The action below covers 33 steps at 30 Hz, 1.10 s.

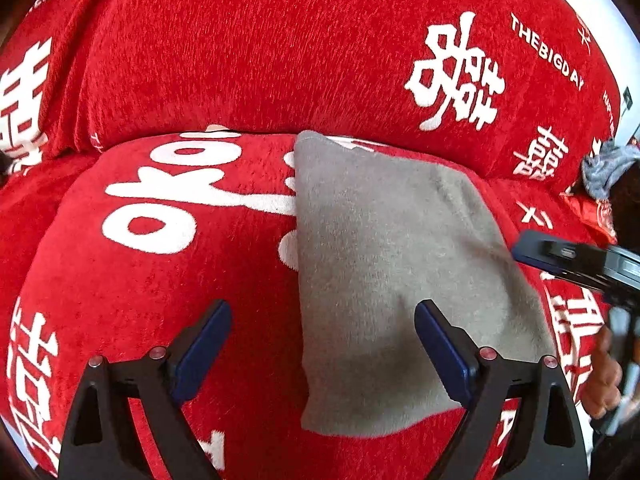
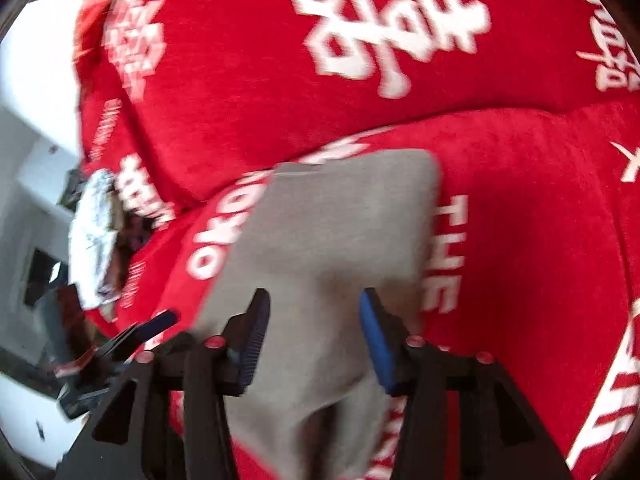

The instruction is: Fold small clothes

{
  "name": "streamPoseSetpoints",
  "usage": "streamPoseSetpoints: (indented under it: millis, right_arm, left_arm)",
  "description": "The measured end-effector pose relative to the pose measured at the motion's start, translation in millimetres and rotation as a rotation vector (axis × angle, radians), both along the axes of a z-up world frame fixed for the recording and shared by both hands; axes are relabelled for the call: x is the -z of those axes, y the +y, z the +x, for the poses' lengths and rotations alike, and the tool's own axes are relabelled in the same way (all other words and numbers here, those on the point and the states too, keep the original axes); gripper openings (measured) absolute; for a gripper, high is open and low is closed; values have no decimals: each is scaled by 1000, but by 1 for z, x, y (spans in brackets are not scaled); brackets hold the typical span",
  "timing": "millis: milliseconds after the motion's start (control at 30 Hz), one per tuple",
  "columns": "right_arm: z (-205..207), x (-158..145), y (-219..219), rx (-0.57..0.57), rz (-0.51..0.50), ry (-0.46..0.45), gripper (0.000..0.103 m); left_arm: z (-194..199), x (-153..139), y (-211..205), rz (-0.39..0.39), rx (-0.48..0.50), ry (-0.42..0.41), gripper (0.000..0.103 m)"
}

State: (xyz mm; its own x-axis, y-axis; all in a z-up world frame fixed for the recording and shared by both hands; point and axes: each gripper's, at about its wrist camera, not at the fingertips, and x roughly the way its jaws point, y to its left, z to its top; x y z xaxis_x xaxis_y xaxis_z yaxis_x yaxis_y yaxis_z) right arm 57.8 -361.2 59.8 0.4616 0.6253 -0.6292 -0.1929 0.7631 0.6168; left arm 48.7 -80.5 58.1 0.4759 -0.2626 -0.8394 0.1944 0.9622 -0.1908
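A small grey garment (image 1: 384,264) lies folded into a flat oblong on the red sofa seat (image 1: 160,280). My left gripper (image 1: 322,340) is open just above its near left edge, one blue pad on each side of that edge. My right gripper (image 2: 314,332) is open above the same grey garment (image 2: 336,232), and the picture there is blurred. The right gripper also shows at the right edge of the left wrist view (image 1: 580,264). The left gripper's tips show at the lower left of the right wrist view (image 2: 156,324).
The sofa has a red cover with white characters, and its backrest (image 1: 280,48) rises behind the seat. Crumpled grey cloth (image 1: 608,168) lies at the seat's right end. A pale bundle (image 2: 94,236) sits by the sofa's left end, with white furniture (image 2: 28,184) beyond.
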Motion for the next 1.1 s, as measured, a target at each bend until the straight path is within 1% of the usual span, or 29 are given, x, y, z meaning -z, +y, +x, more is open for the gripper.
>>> streamPoseSetpoints:
  millis: [67, 100, 167, 200, 233, 300, 333, 400, 433, 467, 500, 567, 633, 700, 767, 800, 867, 967, 1000, 1033, 1067, 1100]
  right_arm:
    - [-13, 1, 10, -26, 9, -8, 58]
    - [-21, 4, 12, -38, 8, -8, 58]
    - [-34, 14, 16, -24, -44, -1, 58]
    - [-39, 22, 13, 5, -85, 9, 57]
    - [-41, 26, 10, 21, -95, 18, 57]
    - [-48, 35, -1, 51, -53, 22, 55]
    - [-52, 34, -5, 61, -47, 22, 55]
    - [-58, 29, -7, 80, -64, 22, 56]
    - [-62, 23, -7, 94, -103, 19, 63]
    - [-68, 14, -5, 99, -140, -6, 65]
    - [-70, 9, -5, 95, -152, -27, 66]
    - [-73, -6, 2, 86, -194, -86, 67]
    - [-67, -18, 9, 94, -245, -132, 69]
    - [-56, -22, 15, 95, -255, -140, 73]
    - [-37, -17, 22, 82, -260, -121, 73]
    - [-24, -11, 27, 75, -275, -97, 73]
    - [-4, 4, 31, 75, -310, -42, 73]
    - [19, 26, 25, 117, -367, 33, 73]
    - [26, 34, 21, 129, -362, 63, 73]
    - [32, 40, 16, 135, -337, 82, 76]
    - [36, 45, 10, 147, -309, 96, 78]
    - [38, 48, 3, 174, -283, 111, 78]
  left_arm:
    - [-4, 4, 2, 19, -3, 7, 93]
    - [-7, 6, 5, 12, -6, 12, 93]
    - [-11, 10, 9, 2, -10, 23, 93]
    - [-12, 12, 10, 7, -8, 24, 94]
    - [-14, 14, 10, 17, 0, 24, 94]
    - [-17, 18, 6, 47, 22, 28, 94]
    - [-19, 19, 4, 65, 29, 27, 94]
    - [-24, 16, 3, 81, 30, 12, 94]
    - [-27, 12, 5, 74, 30, 6, 94]
    - [-29, 8, 6, 60, 32, 0, 93]
    - [-31, 2, 8, 40, 38, -14, 93]
    - [-30, -5, 7, 35, 38, -39, 93]
    - [-23, -9, 4, 48, 32, -50, 94]
    - [-14, -7, 0, 66, 28, -43, 93]
    - [-5, -1, -5, 101, 20, -35, 93]
    - [0, 3, -7, 112, 18, -30, 93]
    - [6, 9, -8, 98, 22, -17, 94]
    - [13, 13, -11, 97, 29, -13, 94]
    - [16, 15, -14, 99, 35, -10, 94]
    - [21, 18, -17, 99, 45, -2, 94]
    - [26, 20, -20, 95, 55, 10, 96]
    - [30, 22, -21, 95, 56, 20, 102]
